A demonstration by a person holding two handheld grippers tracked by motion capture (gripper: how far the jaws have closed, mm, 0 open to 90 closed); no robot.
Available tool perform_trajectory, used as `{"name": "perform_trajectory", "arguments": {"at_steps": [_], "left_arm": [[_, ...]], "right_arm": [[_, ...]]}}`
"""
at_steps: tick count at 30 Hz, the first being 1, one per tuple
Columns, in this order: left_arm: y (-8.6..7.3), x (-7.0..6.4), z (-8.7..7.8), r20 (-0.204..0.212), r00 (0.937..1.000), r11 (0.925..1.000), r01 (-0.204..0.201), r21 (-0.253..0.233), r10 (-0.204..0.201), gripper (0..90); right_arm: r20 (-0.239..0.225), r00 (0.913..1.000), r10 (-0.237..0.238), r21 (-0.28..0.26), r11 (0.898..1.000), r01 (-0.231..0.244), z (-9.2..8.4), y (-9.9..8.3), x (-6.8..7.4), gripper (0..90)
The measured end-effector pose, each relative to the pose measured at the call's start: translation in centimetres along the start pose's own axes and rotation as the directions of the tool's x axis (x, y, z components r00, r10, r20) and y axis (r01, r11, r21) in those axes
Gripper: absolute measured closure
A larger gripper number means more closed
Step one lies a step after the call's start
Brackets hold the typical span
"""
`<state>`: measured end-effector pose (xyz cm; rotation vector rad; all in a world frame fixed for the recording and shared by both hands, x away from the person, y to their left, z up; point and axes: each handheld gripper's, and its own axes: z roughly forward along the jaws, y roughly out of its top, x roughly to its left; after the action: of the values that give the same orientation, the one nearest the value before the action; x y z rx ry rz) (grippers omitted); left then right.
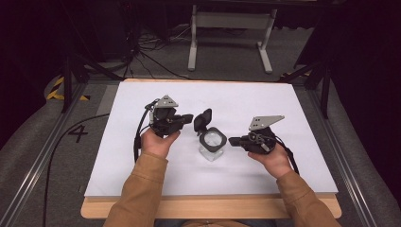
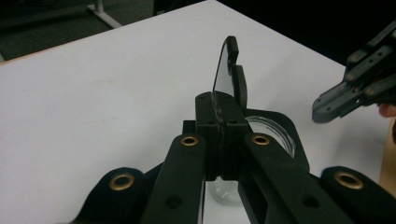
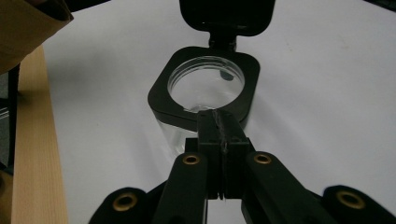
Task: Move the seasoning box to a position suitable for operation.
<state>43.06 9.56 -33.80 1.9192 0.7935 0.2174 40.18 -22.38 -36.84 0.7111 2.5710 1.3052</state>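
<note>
A clear square container [image 1: 212,144] stands mid-counter [image 1: 283,165], hinged black lid [image 1: 203,120] raised. The left gripper [image 1: 187,118] and right gripper [image 1: 234,141], jaws pressed together empty, flank it; shutting the lid likely follows.

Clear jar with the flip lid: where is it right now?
High view: the jar stands mid-table on the white sheet, lid open, between left gripper and right gripper.

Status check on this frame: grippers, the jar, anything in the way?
Left gripper shut beside the open lid. Right gripper shut, beside the jar. Table otherwise bare.
</note>
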Motion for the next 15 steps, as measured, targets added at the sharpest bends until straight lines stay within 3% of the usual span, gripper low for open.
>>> {"name": "perform_trajectory", "arguments": {"at_steps": [4, 5, 8, 15], "left_arm": [[0.2, -0.3, 0.2, 0.001, 0.9999, 0.9999, -0.014, -0.003, 0.014, 89.4], [0.3, -0.4, 0.3, -0.006, 0.9998, 0.9998, -0.019, -0.010, 0.019, 89.4], [0.3, -0.5, 0.2, -0.005, 0.9998, 0.9998, -0.021, -0.005, 0.021, 89.4], [0.4, -0.9, 0.3, -0.002, 0.9997, 0.9996, -0.026, -0.003, 0.026, 89.4]], "right_arm": [[0.016, 0.9999, -0.001, 0.012, 1.000, 0.001, 0.7, -0.2, 0.1, 89.5], [0.014, 0.9996, 0.023, 0.011, 1.000, -0.023, 0.9, -0.3, -0.1, 89.5], [0.009, 0.9992, 0.039, 0.006, 0.999, -0.039, 1.0, -0.4, -0.2, 89.5], [0.007, 0.9990, 0.043, 0.014, 0.999, -0.043, 1.5, -0.4, -0.2, 89.5]]}}
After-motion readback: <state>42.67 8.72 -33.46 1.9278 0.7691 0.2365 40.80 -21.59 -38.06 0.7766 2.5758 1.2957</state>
